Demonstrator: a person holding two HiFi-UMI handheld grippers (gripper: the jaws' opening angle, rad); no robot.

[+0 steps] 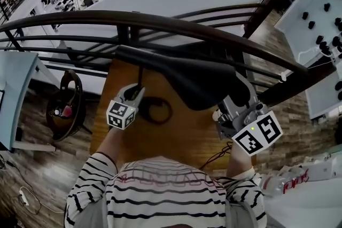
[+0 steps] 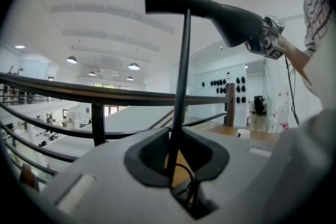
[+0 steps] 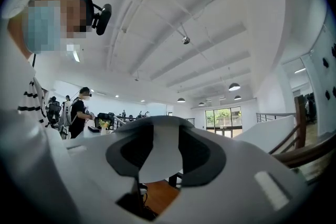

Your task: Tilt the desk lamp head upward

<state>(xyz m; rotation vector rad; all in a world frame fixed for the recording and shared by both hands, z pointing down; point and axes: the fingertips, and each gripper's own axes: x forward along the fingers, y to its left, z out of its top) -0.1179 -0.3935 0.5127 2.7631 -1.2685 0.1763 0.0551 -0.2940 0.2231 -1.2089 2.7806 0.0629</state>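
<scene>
At the left, our left gripper has its jaws drawn narrow, closed on the thin black lamp stem. In the left gripper view the stem runs up between the pads, upright with a slight lean. It stands over the wooden desk, just in front of the dark railing. On top of the stem sits the black desk lamp head, a long flat bar. In the head view its long axis runs from the upper left by the railing down to the lower right. From the left gripper view it lies nearly level, its thicker right end dipping a little toward our other gripper. At the right, our right gripper has that thicker end between its jaws. They stand fairly wide and are closed on it, and in the right gripper view the head's pale underside fills the gap between the pads.
</scene>
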